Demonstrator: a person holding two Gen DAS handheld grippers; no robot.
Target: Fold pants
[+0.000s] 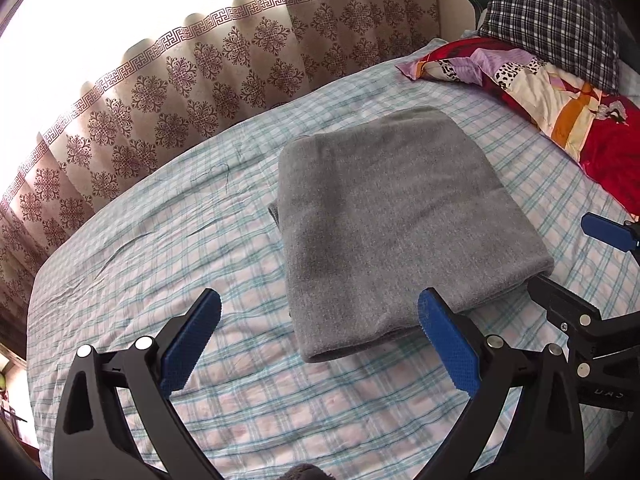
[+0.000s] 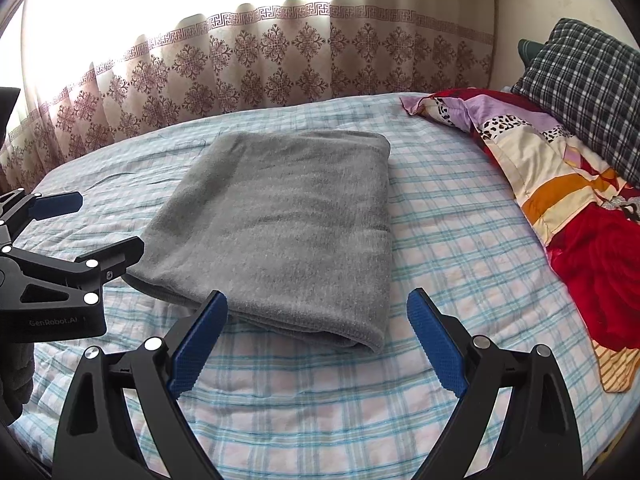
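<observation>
— What are your fingers doing?

— My left gripper has its two blue pads spread wide and holds nothing. One pad sits right at the near edge of the gray pants; the other hangs over bare sheet beside them. My right gripper is spread just as wide and empty too, its left pad against the near edge of the pants, its right pad over the sheet.

— Where are the pants?

— Folded into a thick rectangle, lying flat on the bed with its pale checked sheet, just ahead of both grippers.

— Is anything in the way?

— Only my own tools. From the left wrist camera the right gripper shows at the near right corner of the pants, one black finger touching or nearly touching that corner. From the right wrist camera the left gripper sits at the near left corner.

— And around the pants?

— Beyond them hangs a patterned curtain with bright light behind it. To their right, apart from them, lie a colourful patchwork pillow and a dark plaid pillow behind it. A loose thread lies on the sheet to their left.
</observation>
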